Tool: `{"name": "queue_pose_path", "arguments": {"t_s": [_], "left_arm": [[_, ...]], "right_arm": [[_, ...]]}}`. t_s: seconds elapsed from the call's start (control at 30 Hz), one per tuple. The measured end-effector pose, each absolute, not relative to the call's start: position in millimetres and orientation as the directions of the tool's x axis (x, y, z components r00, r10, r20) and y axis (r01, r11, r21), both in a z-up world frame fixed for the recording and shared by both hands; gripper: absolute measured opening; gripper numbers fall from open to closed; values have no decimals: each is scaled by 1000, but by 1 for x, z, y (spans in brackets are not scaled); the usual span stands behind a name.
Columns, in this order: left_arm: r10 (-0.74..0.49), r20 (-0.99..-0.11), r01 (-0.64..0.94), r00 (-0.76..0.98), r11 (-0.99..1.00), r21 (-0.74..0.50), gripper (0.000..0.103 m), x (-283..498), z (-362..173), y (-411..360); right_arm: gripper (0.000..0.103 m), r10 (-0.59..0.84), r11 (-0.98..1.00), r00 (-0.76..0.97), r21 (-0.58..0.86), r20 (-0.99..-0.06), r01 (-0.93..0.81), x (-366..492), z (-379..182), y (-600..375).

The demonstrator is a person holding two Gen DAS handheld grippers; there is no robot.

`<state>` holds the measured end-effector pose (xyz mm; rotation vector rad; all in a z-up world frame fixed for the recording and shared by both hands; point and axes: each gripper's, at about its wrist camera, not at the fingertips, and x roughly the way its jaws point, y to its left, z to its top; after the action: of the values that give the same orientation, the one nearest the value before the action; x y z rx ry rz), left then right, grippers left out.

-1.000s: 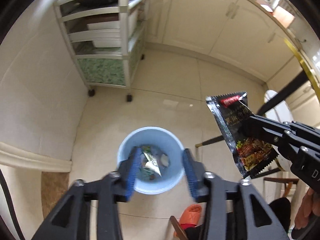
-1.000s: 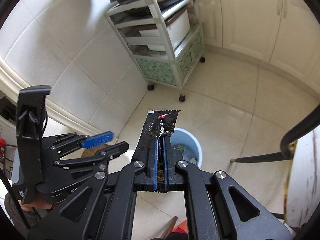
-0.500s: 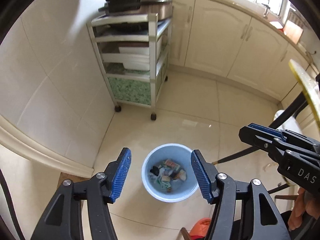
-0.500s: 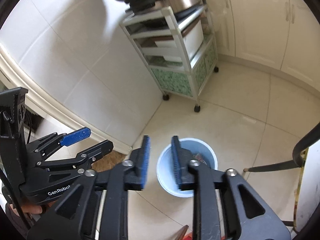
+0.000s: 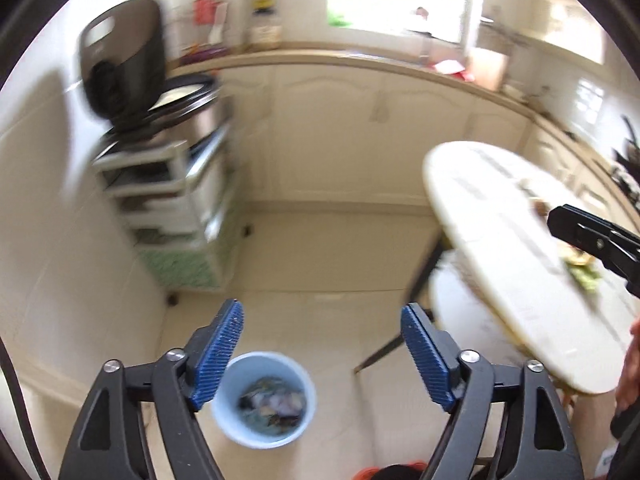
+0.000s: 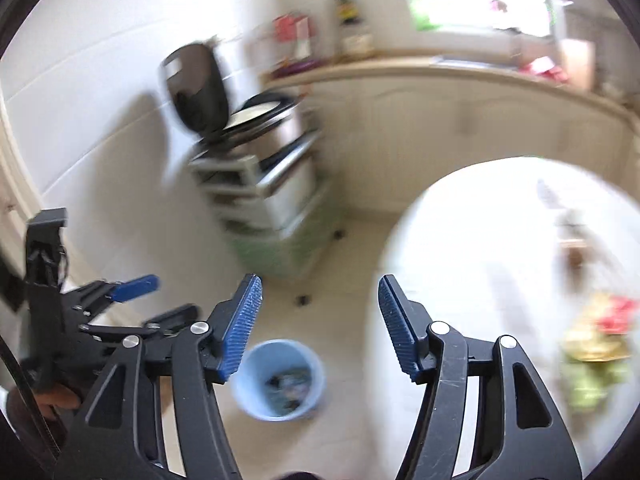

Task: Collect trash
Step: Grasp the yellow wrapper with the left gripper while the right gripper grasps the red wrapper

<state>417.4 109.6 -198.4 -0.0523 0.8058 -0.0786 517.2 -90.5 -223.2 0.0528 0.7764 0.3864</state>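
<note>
Motion blur worries me: both jaws opening, empty, over blue bin [image 5: 264,400] at lower centre; I may misjudge wrappers [image 6: 596,344] on desk [image 6: 480,240], right.

No lettering can be read; motion blur perhaps hides the countertop labels.

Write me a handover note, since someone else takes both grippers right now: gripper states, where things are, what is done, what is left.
Left gripper: jaws opening, nothing between them.
Right gripper: jaws opening, also empty.
Blue bin: on the floor below both grippers, with wrappers inside.
Done: some trash binned.
Left: blurred litter sits on the white round table; collect it next, probably.
</note>
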Motion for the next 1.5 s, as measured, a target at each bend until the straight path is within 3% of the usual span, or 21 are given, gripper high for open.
{"name": "queue_pose_path", "arguments": {"t_s": [0.2,0.37,0.53,0.77,0.87,0.93,1.03,1.13,1.5], "left_arm": [[-208,-706,250,677,967,-46,79,432,-189,3],[-338,-721,431,605,900,-60,79,460,-190,-95],[-389,-736,552,554,833,-25,79,492,-203,-163],[-348,-784,566,514,824,6,76,556,-238,-207],[-363,-789,567,495,823,-22,68,578,-249,-223],[-382,-798,584,467,811,-46,46,584,-253,-231],[-352,-795,594,493,805,11,30,588,-258,-234],[-400,-783,607,477,794,-37,15,585,-256,-224],[-447,-760,641,471,766,-53,15,560,-257,-189]], "right_arm": [[61,125,992,705,101,-698,-75,501,-214,-225],[61,34,995,665,91,-746,51,496,-230,-300],[61,52,985,638,146,-768,95,488,-250,-348],[62,83,980,627,179,-775,92,480,-271,-377],[62,89,977,625,189,-776,95,484,-275,-383],[62,87,977,623,190,-777,99,488,-278,-385],[62,99,973,625,207,-774,101,496,-280,-388],[62,122,969,621,229,-775,96,509,-283,-385],[62,327,891,565,447,-757,82,560,-306,-345]]}}
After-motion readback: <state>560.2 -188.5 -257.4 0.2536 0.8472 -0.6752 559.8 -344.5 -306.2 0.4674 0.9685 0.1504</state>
